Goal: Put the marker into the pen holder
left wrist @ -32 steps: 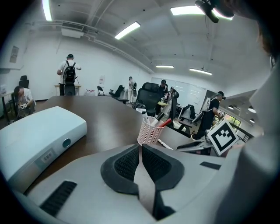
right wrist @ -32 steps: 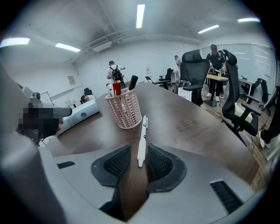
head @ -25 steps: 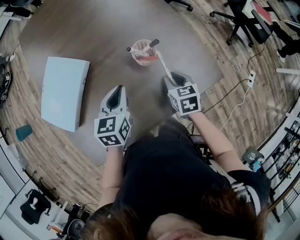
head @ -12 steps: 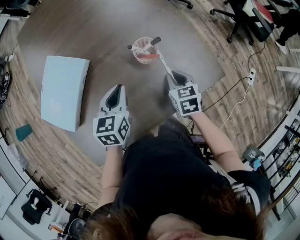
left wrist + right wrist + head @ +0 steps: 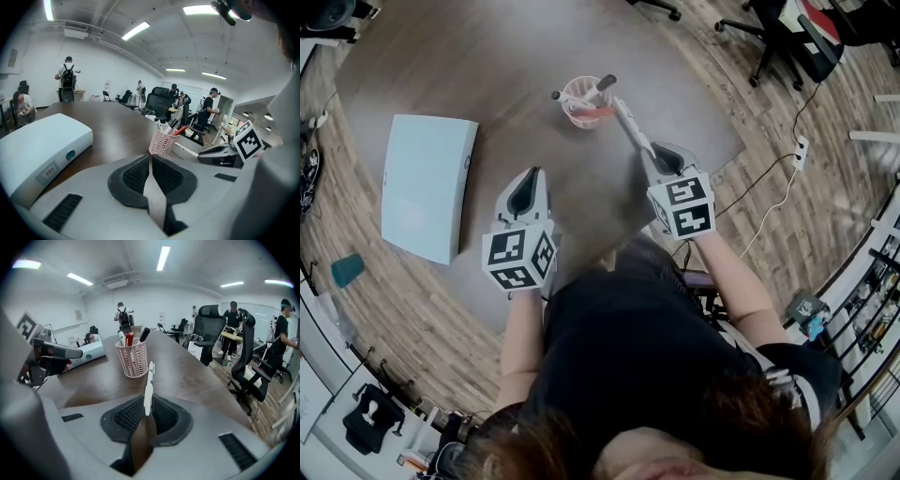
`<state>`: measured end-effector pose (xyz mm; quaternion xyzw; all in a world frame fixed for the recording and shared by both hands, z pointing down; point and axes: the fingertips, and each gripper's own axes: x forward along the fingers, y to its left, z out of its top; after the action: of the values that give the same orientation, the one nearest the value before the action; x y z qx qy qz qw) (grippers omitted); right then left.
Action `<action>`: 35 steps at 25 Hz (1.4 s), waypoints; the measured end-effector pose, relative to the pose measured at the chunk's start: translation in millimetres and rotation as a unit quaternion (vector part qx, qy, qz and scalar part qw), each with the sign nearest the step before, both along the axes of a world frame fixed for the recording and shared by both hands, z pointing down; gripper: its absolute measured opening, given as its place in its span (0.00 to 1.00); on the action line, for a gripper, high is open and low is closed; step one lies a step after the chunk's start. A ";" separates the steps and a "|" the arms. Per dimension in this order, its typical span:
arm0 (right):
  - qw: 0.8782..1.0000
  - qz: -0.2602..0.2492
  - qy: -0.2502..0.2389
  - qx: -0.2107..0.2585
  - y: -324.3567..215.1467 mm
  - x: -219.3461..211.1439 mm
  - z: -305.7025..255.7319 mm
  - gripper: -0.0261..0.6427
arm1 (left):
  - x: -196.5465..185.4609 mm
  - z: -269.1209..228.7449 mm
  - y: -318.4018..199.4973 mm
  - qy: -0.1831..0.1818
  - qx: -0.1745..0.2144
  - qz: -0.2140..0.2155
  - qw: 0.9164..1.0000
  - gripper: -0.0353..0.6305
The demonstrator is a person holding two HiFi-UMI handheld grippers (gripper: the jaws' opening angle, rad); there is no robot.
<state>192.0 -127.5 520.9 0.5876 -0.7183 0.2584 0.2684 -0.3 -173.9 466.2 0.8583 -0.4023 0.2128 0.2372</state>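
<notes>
Marker (image 5: 148,386): white and slim, pinched by its rear end between the pads of the right claw (image 5: 147,405). The jaws have just been closing and now clamp it. Most of the barrel sticks out ahead of the claw, angled upward, apparently clear of the worktop (image 5: 487,66).

Pen holder (image 5: 131,360): pink mesh cup, ahead of the right claw and slightly to its left. It is near the marker's tip but apart from it, with several pens leaning inside.

Left claw (image 5: 150,161): pads together with nothing between them, beside the right claw. White box (image 5: 427,183) lies well off to its left.

Step in hand, as judged: carry the marker to the holder. The grip is at the very end, so the barrel may swing; go slowly. Bring the tip above the rim, dip it into a gap among the pens, and let go only once it is inside. The cup looks light, so avoid nudging its rim.
</notes>
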 end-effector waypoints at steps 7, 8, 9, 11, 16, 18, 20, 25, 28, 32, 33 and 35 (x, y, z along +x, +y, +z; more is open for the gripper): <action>1.000 -0.003 0.008 0.026 6.0 21.4 -46.4 0.14 | 2.6 -11.7 -1.8 0.002 0.012 -0.002 1.000 0.12; 1.000 -0.007 0.008 0.030 6.4 22.7 -54.0 0.14 | 2.5 -14.1 -2.3 0.003 0.014 -0.004 1.000 0.12; 0.999 -0.011 0.008 0.034 6.7 23.4 -61.4 0.14 | 2.6 -16.3 -3.0 0.004 0.017 -0.006 1.000 0.12; 0.999 -0.022 0.006 0.041 7.0 22.7 -75.9 0.14 | 3.1 -20.7 -4.4 0.006 0.021 -0.010 1.000 0.12; 0.997 -0.062 -0.015 0.046 2.8 10.8 -105.5 0.14 | 6.2 -35.0 -7.2 0.015 0.033 -0.017 0.999 0.12; 0.995 -0.085 -0.018 0.043 -0.4 5.7 -111.7 0.14 | 7.1 -39.0 -6.7 0.016 0.037 -0.021 0.999 0.12; 0.993 -0.111 -0.012 0.041 -4.6 1.2 -117.0 0.14 | 6.2 -41.9 -6.0 0.016 0.040 -0.026 0.999 0.12; 0.981 -0.190 0.013 0.022 -21.1 -9.0 -125.3 0.14 | -4.4 -50.2 -8.1 0.014 0.045 -0.050 0.998 0.12; 0.972 -0.233 0.029 0.008 -28.4 -11.1 -126.4 0.14 | -10.7 -54.2 -9.5 0.013 0.050 -0.068 0.996 0.12; 0.954 -0.295 0.051 -0.017 -35.7 -15.2 -127.6 0.14 | -18.1 -56.9 -12.1 0.012 0.052 -0.087 0.995 0.12; 0.948 -0.311 0.058 -0.026 -37.1 -15.8 -127.6 0.14 | -19.5 -57.4 -12.5 0.012 0.052 -0.092 0.994 0.12; 0.935 -0.344 0.073 -0.042 -39.6 -16.6 -126.7 0.14 | -21.8 -58.1 -13.5 0.012 0.053 -0.101 0.993 0.12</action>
<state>175.4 -167.1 394.3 0.3103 -0.8432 0.1370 0.4170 -22.1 -187.4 408.1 0.8269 -0.4950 0.1561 0.2165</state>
